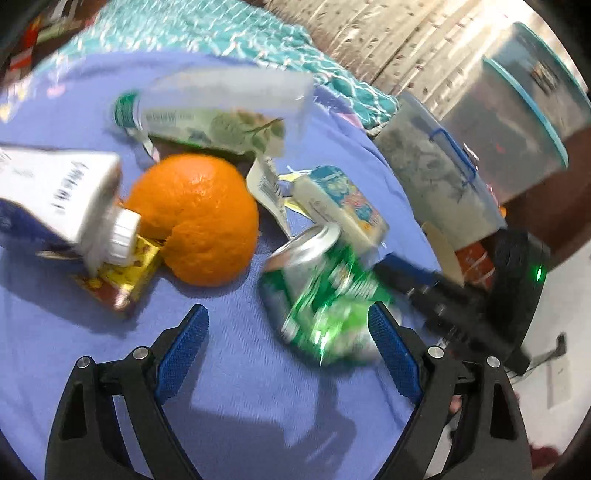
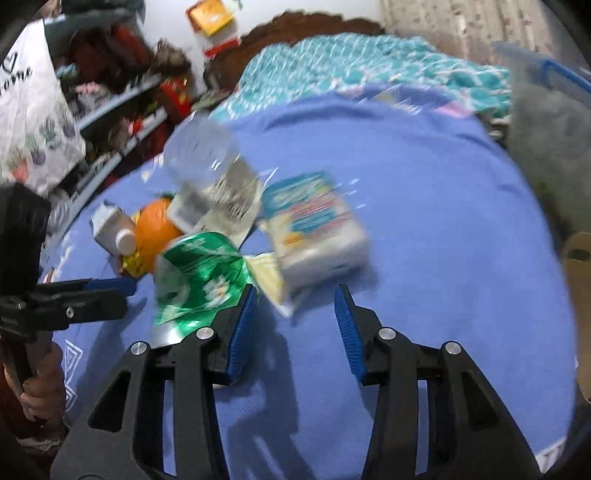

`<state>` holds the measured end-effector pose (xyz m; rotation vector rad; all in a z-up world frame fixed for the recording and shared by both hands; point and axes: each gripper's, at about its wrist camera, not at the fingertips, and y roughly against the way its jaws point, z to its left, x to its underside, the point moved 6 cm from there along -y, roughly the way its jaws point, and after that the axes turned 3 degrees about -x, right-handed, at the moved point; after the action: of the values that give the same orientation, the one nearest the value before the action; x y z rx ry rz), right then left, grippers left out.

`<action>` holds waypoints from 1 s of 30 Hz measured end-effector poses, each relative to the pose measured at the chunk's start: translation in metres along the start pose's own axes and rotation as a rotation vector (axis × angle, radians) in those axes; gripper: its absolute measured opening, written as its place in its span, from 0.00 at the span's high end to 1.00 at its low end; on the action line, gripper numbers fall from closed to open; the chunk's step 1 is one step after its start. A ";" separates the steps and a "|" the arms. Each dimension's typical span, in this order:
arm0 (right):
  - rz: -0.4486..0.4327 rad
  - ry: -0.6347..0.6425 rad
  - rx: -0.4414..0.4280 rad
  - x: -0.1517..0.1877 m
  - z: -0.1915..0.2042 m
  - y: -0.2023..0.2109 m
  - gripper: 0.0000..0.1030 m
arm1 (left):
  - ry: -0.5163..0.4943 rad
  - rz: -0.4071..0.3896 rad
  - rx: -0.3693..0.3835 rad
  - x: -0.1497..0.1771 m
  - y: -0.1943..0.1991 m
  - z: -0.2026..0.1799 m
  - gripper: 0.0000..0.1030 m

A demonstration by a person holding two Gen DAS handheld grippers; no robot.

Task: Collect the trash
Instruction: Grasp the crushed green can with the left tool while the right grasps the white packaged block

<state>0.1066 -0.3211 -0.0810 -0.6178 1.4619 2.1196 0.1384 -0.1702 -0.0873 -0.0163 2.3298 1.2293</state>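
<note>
Trash lies on a blue cloth (image 1: 240, 369): a crushed green can (image 1: 325, 295) (image 2: 199, 280), a clear plastic bottle (image 1: 221, 114) (image 2: 210, 177), a white carton with a screw cap (image 1: 62, 199) (image 2: 110, 229), a small blue-and-white box (image 1: 343, 203) (image 2: 314, 229), a yellow wrapper (image 1: 122, 277) and an orange (image 1: 199, 218) (image 2: 155, 229). My left gripper (image 1: 288, 317) is open, with the can just inside its right finger. My right gripper (image 2: 295, 299) is open and empty, close in front of the small box, the can by its left finger. The left gripper also shows in the right wrist view (image 2: 110, 286).
A teal patterned blanket (image 1: 229, 33) lies beyond the cloth. Clear storage bins (image 1: 524, 110) with blue lids stand at the right. Cluttered shelves (image 2: 122, 74) and a white printed bag (image 2: 33, 129) are at the left. A cardboard piece (image 2: 580, 295) is at the right edge.
</note>
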 end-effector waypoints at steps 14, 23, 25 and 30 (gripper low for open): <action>-0.162 0.053 0.178 -0.026 -0.002 0.041 0.05 | -0.086 0.012 0.074 0.039 0.020 -0.001 0.78; 0.061 0.087 0.231 -0.032 -0.013 -0.040 0.25 | -0.041 -0.026 0.040 0.066 0.055 0.026 0.78; 0.052 0.088 0.241 -0.020 -0.008 -0.033 0.39 | -0.033 -0.032 0.039 0.068 0.057 0.029 0.78; 0.020 0.064 0.190 0.025 0.015 0.006 0.40 | -0.024 -0.033 0.055 0.067 0.057 0.030 0.78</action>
<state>0.0818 -0.3052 -0.0868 -0.6056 1.6874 1.9616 0.0789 -0.0985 -0.0861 -0.0214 2.3323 1.1435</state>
